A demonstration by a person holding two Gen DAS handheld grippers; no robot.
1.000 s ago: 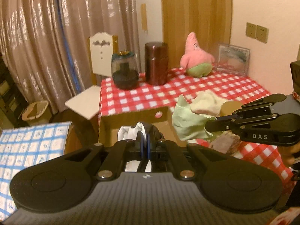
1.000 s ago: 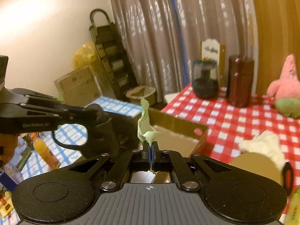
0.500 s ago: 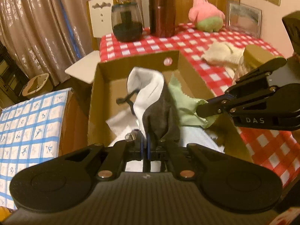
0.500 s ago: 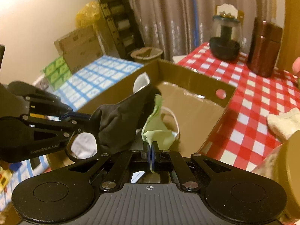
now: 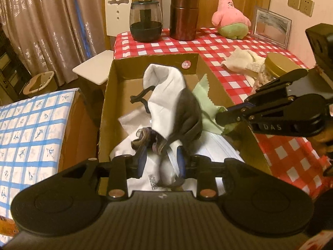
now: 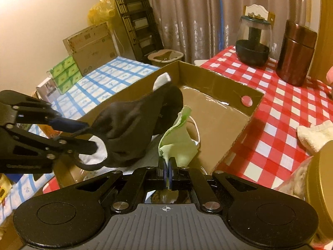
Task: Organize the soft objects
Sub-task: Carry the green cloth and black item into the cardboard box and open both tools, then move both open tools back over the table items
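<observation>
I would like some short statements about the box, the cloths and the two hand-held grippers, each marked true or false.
1. The right hand-held gripper is shut on the green cloth. True.
2. The cardboard box is empty. False: white and dark fabrics already lie inside.
3. The black and white sock hangs over the box. True.
4. The pink plush toy lies in the box. False: it sits at the far end of the checked tablecloth.
5. The left hand-held gripper is clamped fully shut. False: its jaws are opening, with the sock between them.

The black-and-white sock (image 5: 172,104) is hiding much of the cardboard box (image 5: 108,95) floor; the pink plush (image 6: 329,74) is being cropped by the frame edge.
</observation>
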